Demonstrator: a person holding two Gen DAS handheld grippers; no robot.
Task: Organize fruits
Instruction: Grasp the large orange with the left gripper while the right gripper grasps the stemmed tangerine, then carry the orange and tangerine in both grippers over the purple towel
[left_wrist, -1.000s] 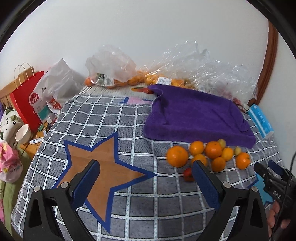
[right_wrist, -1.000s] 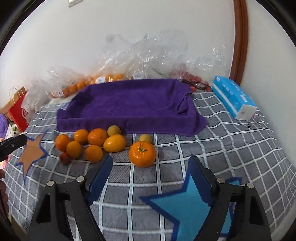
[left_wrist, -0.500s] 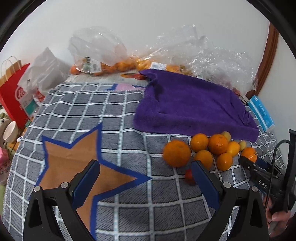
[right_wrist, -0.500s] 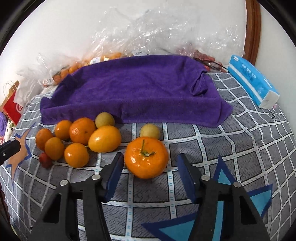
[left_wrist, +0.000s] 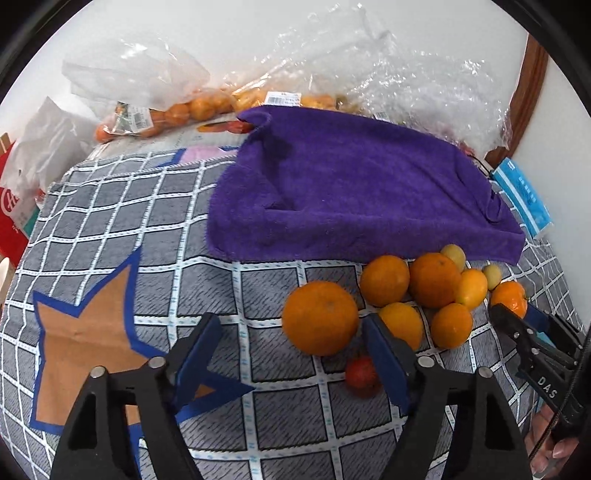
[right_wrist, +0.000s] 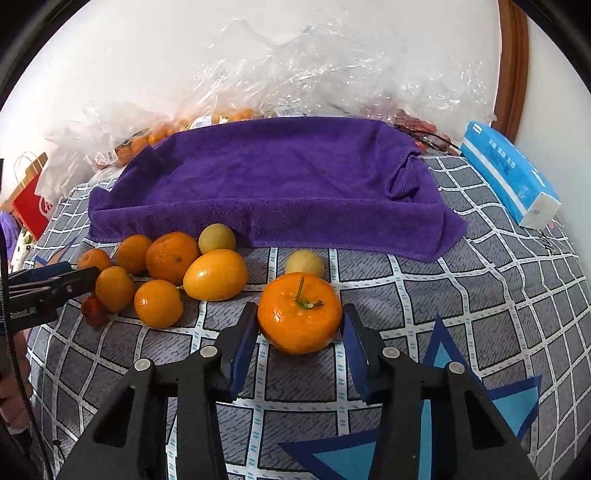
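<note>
Several oranges and small yellow fruits lie on the checked cloth in front of a purple towel (left_wrist: 354, 192), which also shows in the right wrist view (right_wrist: 280, 181). My right gripper (right_wrist: 300, 325) has its jaws on both sides of a stemmed tangerine (right_wrist: 299, 314), close to its skin; it still rests on the cloth. My left gripper (left_wrist: 291, 347) is open, with a large orange (left_wrist: 320, 317) just beyond its tips. A small red fruit (left_wrist: 360, 374) lies by its right finger. A yellow oval fruit (right_wrist: 216, 275) sits left of the tangerine.
Clear plastic bags with more oranges (left_wrist: 177, 110) lie along the wall behind the towel. A blue tissue pack (right_wrist: 509, 173) lies at the right. A red paper bag (right_wrist: 33, 206) stands off the left edge. The checked cloth has star patches (left_wrist: 81, 339).
Both grippers moved forward toward the fruit. The right jaws narrowed from wide open and now flank the stemmed tangerine. The left gripper narrowed a little and came up to the large orange.
</note>
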